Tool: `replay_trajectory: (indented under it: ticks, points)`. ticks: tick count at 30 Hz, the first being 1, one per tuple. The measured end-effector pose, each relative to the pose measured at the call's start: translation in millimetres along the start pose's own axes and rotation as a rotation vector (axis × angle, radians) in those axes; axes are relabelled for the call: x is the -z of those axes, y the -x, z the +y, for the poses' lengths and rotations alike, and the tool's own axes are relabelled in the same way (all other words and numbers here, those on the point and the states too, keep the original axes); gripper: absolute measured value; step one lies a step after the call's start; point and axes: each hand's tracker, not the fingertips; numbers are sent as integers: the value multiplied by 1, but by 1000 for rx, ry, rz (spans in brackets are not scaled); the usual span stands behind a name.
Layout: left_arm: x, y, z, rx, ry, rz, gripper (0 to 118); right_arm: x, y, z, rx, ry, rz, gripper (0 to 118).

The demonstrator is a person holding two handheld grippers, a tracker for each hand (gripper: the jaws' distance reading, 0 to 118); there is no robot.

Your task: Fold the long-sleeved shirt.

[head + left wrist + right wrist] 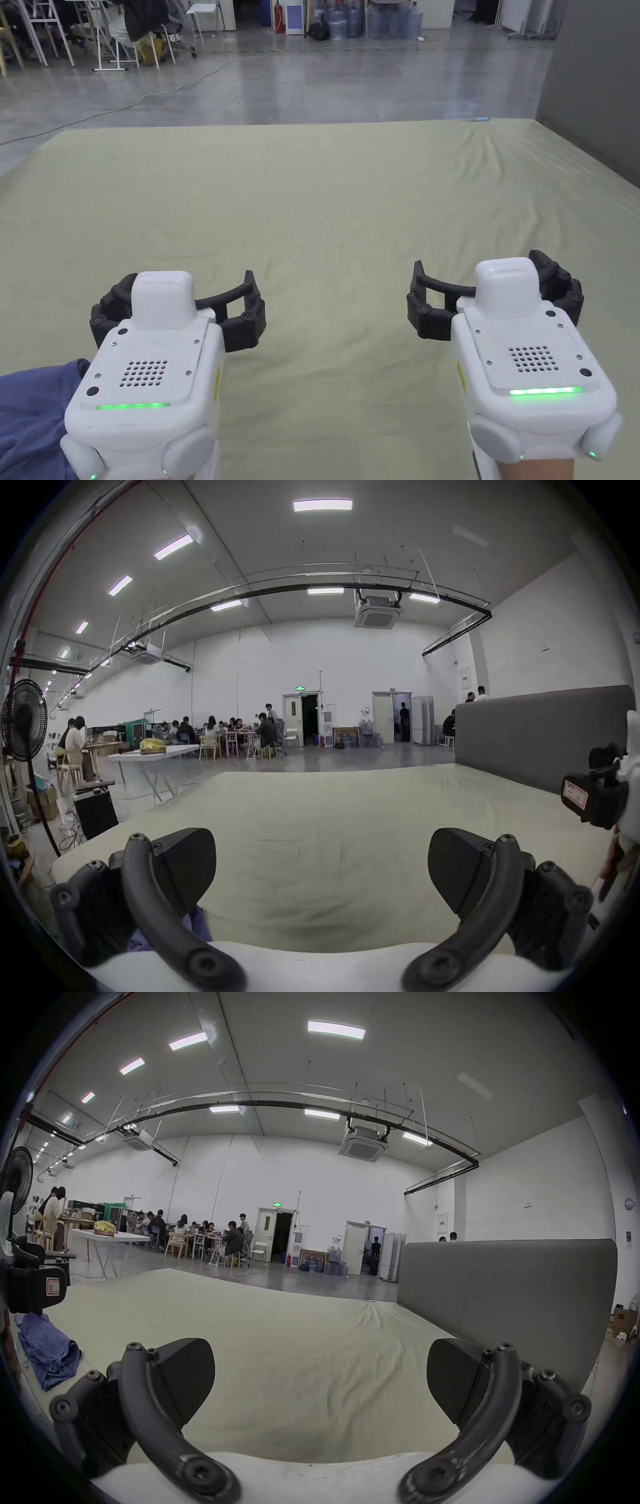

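The blue long-sleeved shirt (28, 415) lies crumpled at about 8 o'clock on the pale green bed (325, 206), just beside the left claw (178, 306); bunched as it is, its long axis and heading cannot be told. Both the left claw and the right claw (494, 294) hover over bare sheet well apart, jaws spread wide and holding nothing. A grey headboard (502, 1297) stands at 3 o'clock, and beyond 12 o'clock lies a concrete floor (312, 81) with people at tables (204, 1231).
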Motion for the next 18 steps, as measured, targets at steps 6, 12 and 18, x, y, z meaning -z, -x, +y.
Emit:
replay_trajectory:
  ticks: [6, 12, 18]
  points:
    - [0, 2, -1, -5, 3, 4, 117, 0, 1, 0, 7, 0, -3, 118]
    - [-2, 1, 0, -5, -5, -22, 118, 1, 2, 1, 2, 2, -5, 118]
    - [-9, -1, 2, -52, -43, -51, 117, 2, 1, 1, -1, 6, -8, 118]
